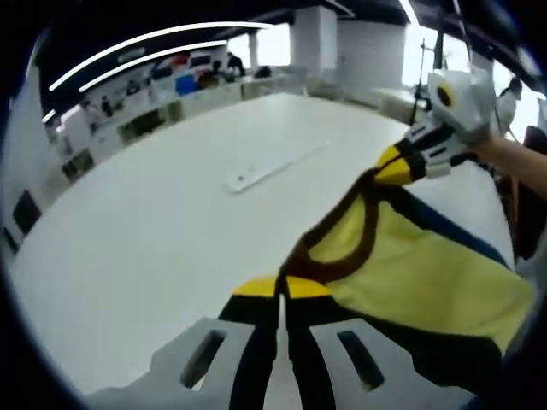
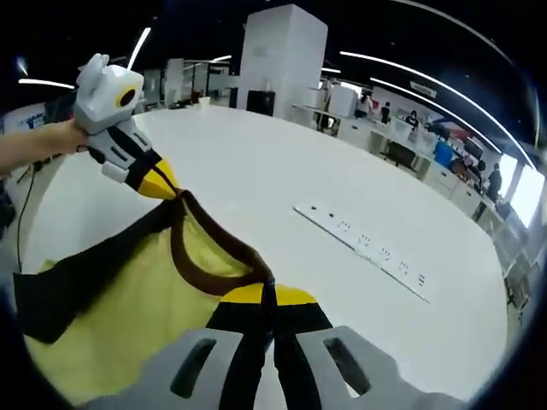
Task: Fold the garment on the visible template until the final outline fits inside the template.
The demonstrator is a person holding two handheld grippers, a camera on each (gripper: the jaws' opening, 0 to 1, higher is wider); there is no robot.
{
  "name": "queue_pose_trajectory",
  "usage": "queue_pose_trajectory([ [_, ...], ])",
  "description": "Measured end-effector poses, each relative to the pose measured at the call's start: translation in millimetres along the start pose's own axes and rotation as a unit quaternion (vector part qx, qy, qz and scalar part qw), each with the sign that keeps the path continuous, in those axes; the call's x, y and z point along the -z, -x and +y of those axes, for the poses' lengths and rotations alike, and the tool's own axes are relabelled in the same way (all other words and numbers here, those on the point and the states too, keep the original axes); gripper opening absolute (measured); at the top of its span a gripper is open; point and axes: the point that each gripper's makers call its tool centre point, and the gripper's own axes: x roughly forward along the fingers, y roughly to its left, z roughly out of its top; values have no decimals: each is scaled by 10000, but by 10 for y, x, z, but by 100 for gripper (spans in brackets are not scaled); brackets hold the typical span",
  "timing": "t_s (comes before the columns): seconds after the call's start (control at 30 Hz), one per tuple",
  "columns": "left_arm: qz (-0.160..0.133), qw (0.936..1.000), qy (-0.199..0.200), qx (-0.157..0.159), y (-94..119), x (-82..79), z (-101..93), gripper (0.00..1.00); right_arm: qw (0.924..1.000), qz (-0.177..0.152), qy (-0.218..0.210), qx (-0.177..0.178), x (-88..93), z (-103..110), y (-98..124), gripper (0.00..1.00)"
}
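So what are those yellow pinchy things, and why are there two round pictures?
A person holds one pair of tongs in each hand, and a small camera rides on each pair. The left gripper view looks along the left tongs; the right gripper view looks along the right tongs. Each camera also sees the other pair across from it. Both tongs are pinched shut on the brown collar of a yellow shirt with dark sleeves, lifting it up between them. Below is a big white table with a long white power strip lying on it. Behind is an office room.
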Motion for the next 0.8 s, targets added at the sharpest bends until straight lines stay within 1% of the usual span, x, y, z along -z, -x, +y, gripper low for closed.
queue_pose_trajectory([
  [0.07,9,10000,-4,-5,-22,10,-22,0,10000,30,-20,-14,40,-7,-39,1],
  [0.13,-2,10000,2,-15,-73,19,31,0,10000,60,16,-1,73,-15,-76,1],
  [0.23,-32,10000,3,-39,-128,18,46,0,9999,66,119,28,88,-27,-112,1],
  [0.33,77,9999,-113,-93,-174,78,47,0,10000,-6,73,23,80,-46,-156,2],
  [0.4,-56,9998,-51,-159,-175,71,70,0,10000,-26,62,30,82,-56,-189,2],
  [0.53,-50,9998,1,-190,-263,102,194,0,10000,-34,63,21,104,-66,-245,2],
  [0.67,-40,9998,22,-187,-308,115,145,0,10000,9,18,23,162,-87,-312,2],
  [0.8,-60,9998,33,-205,-362,129,195,0,10000,6,59,28,162,-93,-329,2],
])
